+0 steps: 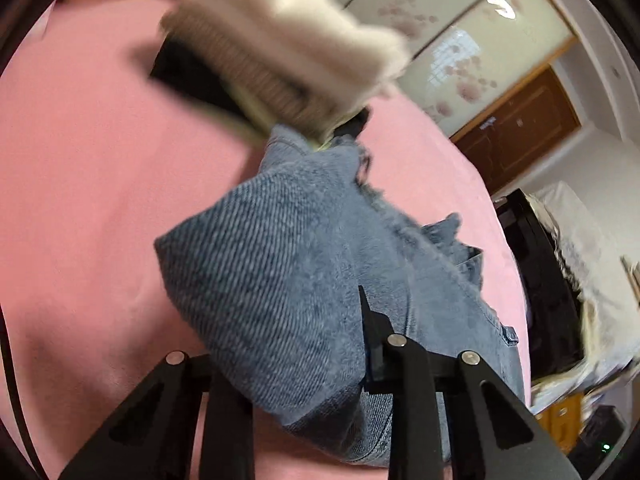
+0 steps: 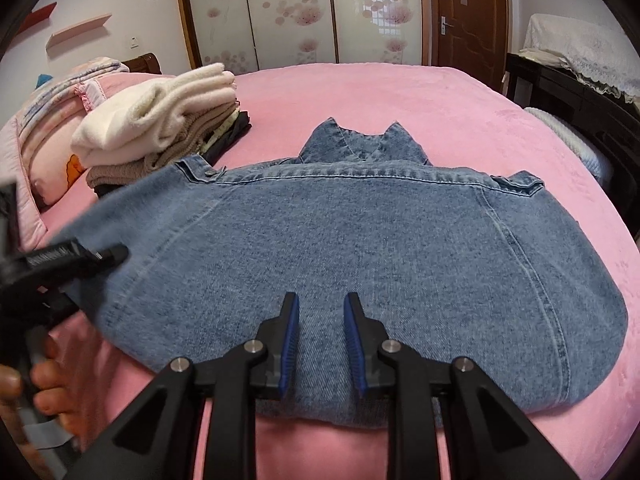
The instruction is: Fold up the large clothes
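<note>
A blue denim jacket (image 2: 360, 248) lies back up on the pink bed (image 2: 500, 120), collar at the far side. My right gripper (image 2: 321, 298) hangs just over its near hem; the blue pads stand a narrow gap apart with nothing pinched between them. At the jacket's left side my left gripper (image 2: 110, 255) holds the cloth, which rises toward it. In the left wrist view a fold of denim (image 1: 280, 264) fills my left gripper (image 1: 308, 304) and hides one finger. A person's hand (image 2: 44, 384) holds that gripper's handle.
A stack of folded clothes (image 2: 160, 120) with a cream fleece on top sits at the bed's far left, blurred in the left wrist view (image 1: 288, 40). Pillows (image 2: 52, 128) lie beyond it. A dark cabinet with a lace cover (image 2: 580, 64) stands to the bed's right.
</note>
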`<state>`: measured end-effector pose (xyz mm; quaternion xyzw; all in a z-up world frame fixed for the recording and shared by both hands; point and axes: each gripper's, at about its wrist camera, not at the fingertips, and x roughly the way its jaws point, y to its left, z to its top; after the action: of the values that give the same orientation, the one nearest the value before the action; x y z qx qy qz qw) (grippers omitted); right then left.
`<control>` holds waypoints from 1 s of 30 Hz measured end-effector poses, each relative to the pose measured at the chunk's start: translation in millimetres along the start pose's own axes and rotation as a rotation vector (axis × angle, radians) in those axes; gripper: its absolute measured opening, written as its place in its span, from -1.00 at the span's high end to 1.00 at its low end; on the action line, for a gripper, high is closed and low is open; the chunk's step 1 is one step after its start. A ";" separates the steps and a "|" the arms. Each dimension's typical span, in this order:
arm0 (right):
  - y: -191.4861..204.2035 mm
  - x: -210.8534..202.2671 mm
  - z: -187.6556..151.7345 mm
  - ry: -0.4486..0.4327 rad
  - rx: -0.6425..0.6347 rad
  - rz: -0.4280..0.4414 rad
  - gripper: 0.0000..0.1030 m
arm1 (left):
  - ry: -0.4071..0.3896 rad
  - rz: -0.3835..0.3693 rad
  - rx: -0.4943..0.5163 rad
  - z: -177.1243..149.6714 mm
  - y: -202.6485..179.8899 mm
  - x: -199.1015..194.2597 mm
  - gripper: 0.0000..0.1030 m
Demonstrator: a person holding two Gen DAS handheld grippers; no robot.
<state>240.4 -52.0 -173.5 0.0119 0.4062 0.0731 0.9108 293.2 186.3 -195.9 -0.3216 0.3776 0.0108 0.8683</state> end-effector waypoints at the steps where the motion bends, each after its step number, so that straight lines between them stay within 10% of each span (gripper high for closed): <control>1: 1.0 3.0 -0.9 0.004 -0.008 -0.009 0.63 | -0.024 -0.007 0.026 1.4 -10.8 -7.6 0.54; 10: -1.4 33.2 -17.8 0.073 -0.027 -0.031 0.70 | -0.147 -0.077 0.311 -2.8 -113.9 -46.7 0.63; 20: -60.5 6.7 -18.5 0.075 0.246 0.219 0.76 | -0.124 -0.163 0.480 -26.4 -216.3 -39.9 0.72; 30: -169.3 -85.6 -49.0 -0.062 0.342 -0.086 0.75 | 0.010 -0.229 0.624 -123.4 -312.7 11.8 0.73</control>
<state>168.5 -233.5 -156.8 0.1517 0.3844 -0.0367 0.9099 303.4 -134.2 -94.3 -0.0804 0.3286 -0.2047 0.9185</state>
